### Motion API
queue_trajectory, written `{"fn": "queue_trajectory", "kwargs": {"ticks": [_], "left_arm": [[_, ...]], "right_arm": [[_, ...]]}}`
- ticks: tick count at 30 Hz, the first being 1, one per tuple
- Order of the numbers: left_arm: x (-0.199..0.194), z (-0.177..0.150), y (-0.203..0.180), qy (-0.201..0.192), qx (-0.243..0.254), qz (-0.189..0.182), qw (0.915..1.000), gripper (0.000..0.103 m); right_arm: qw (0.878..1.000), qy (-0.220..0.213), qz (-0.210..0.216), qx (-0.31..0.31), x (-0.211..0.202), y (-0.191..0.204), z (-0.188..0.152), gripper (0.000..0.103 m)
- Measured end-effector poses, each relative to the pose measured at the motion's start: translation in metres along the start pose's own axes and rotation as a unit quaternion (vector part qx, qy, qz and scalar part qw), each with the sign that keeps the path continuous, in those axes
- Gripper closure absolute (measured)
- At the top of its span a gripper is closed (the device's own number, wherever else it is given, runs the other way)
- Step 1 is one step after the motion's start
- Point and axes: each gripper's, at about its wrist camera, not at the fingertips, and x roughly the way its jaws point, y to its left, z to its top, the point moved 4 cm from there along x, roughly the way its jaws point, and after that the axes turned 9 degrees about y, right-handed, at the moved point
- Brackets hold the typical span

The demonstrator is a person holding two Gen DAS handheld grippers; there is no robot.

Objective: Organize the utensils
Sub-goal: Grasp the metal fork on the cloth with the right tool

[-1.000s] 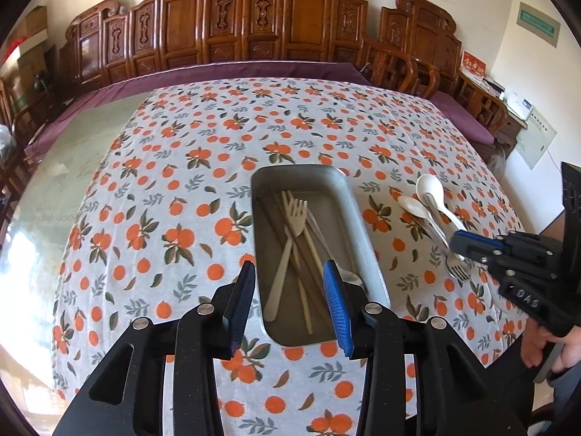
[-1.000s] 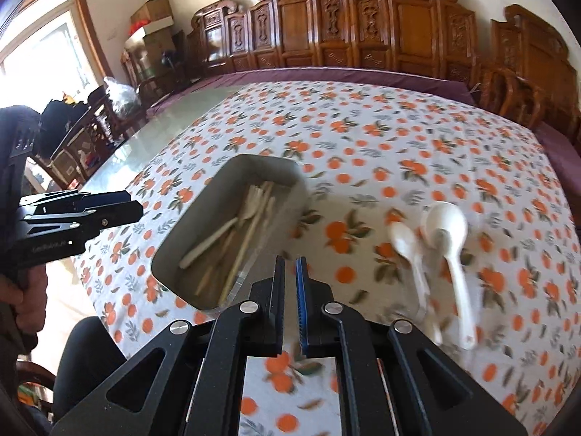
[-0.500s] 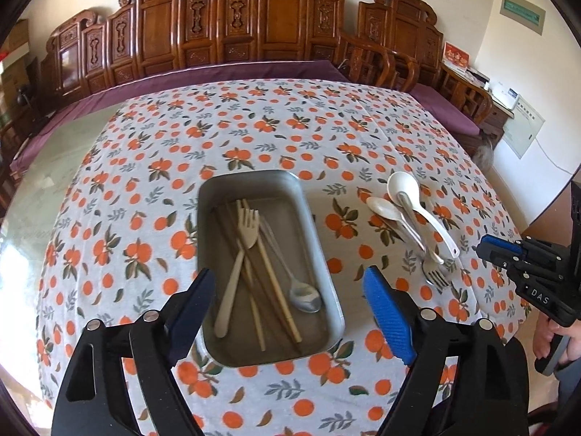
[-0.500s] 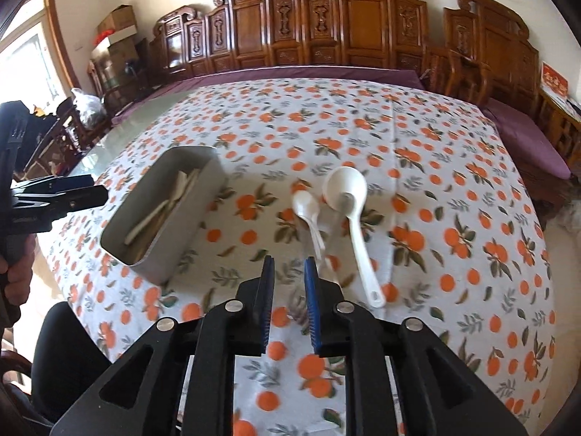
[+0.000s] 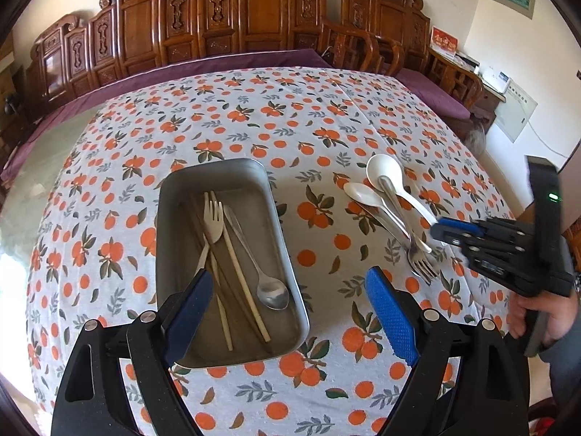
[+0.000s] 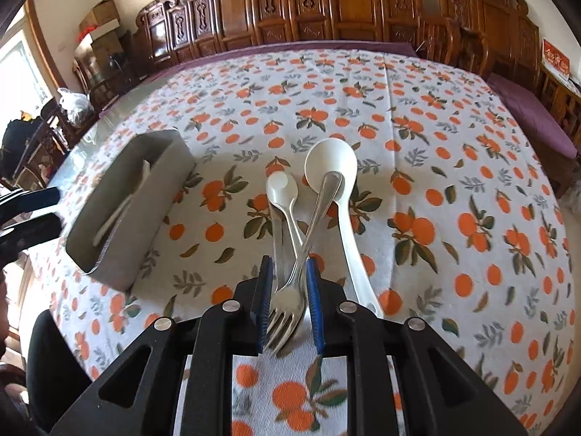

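A grey metal tray (image 5: 170, 196) holds a cream fork (image 5: 212, 218), chopsticks and a metal spoon (image 5: 270, 292); it also shows in the right wrist view (image 6: 145, 196). My left gripper (image 5: 287, 312) is wide open above the tray's near end, empty. To the right lie a large white spoon (image 6: 332, 161), a small white spoon (image 6: 281, 189) and two crossed metal forks (image 6: 287, 309). My right gripper (image 6: 288, 290) is partly open, its blue pads (image 6: 314, 301) on either side of the forks' necks, not clamped. It also shows in the left wrist view (image 5: 441, 230).
The table carries an orange-print cloth (image 6: 435, 145). Carved wooden chairs (image 5: 254, 18) line the far side. A glass-topped table section (image 5: 32, 167) lies to the left. The cloth's near edge drops off below the grippers.
My left gripper has opened wide and drawn back over the tray. My right gripper has swung right from the tray, come down over the forks and opened slightly.
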Motion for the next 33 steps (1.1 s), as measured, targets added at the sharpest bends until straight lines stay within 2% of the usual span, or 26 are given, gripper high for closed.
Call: {"fn": "queue_trajectory", "kwargs": {"ticks": [11, 21, 31, 33], "left_arm": [[-0.001, -0.004, -0.003, 0.003, 0.004, 0.000, 1.0000, 0.021], [-0.003, -0.006, -0.002, 0.002, 0.004, 0.001, 1.0000, 0.021], [-0.006, -0.009, -0.006, 0.002, 0.008, 0.002, 1.0000, 0.021], [-0.005, -0.009, -0.007, 0.003, 0.009, 0.002, 1.0000, 0.021]], "right_arm": [[0.998, 0.044, -0.001, 0.033, 0.049, -0.013, 0.012, 0.082], [0.998, 0.054, 0.006, 0.040, 0.045, -0.004, 0.007, 0.091], [0.998, 0.025, 0.018, 0.048, 0.020, -0.002, 0.005, 0.092], [0.999, 0.019, 0.021, 0.046, 0.014, -0.002, 0.005, 0.098]]}}
